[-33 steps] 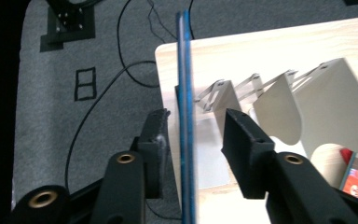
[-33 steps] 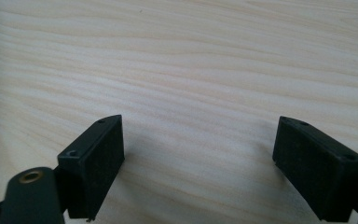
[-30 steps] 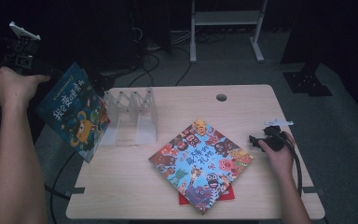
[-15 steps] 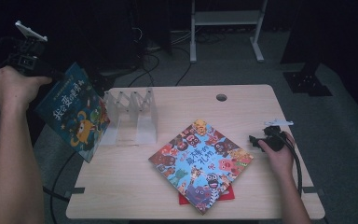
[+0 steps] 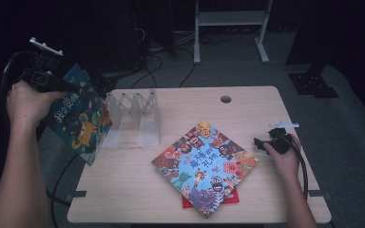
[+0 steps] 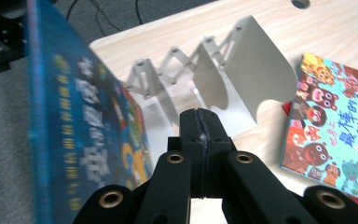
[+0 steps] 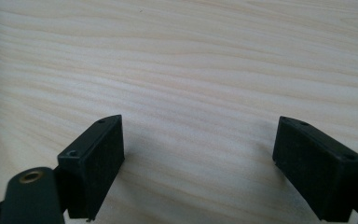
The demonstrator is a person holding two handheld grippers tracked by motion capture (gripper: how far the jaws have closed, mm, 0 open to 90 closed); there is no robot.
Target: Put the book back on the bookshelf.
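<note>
High view: left hand is holding the left gripper up past the table's left edge, above the floor. A blue picture book is hanging tilted just beside that gripper, its cover facing the table and its lower corner dipping below the tabletop's edge. It is sitting just left of the clear folding book rack, which is standing upright on the table's rear left part; cannot tell whether book and rack are touching.

Left gripper view: the two black jaws are pressing flat together, only a seam between the pads. The blue book is standing at their left, blurred, spine toward the camera, its cover running down behind the jaws. Cannot tell whether an edge of it is being pinched. The rack's dividers are showing beyond the tips.

High view again: a colourful animal book is lying flat near the table's middle, turned cornerwise, and is covering most of a red book whose corners are peeking out at its near side. Right hand is resting on the table near the right edge with the right gripper pointing toward the colourful book, apart from it.

Right gripper view: jaws are standing wide apart, with only bare wood grain between them, gripping nothing.
</note>
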